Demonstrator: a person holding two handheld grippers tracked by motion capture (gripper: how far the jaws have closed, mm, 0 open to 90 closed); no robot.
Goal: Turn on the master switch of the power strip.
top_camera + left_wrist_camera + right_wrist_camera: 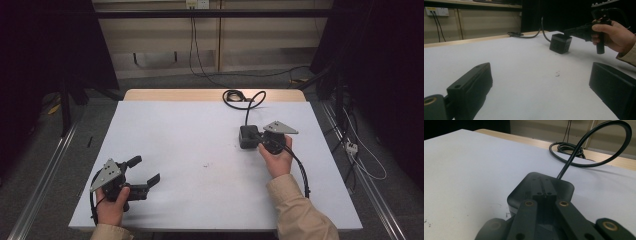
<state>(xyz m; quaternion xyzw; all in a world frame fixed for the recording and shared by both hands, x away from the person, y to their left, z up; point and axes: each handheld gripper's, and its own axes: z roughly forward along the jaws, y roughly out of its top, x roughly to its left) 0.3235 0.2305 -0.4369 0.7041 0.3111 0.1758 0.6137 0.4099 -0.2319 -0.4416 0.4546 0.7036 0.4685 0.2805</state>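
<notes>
Left gripper (pixel 150 181) spread wide near the white counter's (pixel 200 135) front-left edge. Right gripper (pixel 543 187), jaws together, meets the black corded box (pixel 247 136); open surface between. Right gripper view shows the cord's coil (pixel 570 150).

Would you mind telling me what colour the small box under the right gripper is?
Black, like its cable; the box shows best in the left gripper view.

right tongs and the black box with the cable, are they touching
Touching. In the right gripper view the right tongs lie closed on top of the black box; the high view shows them meeting it too.
</notes>
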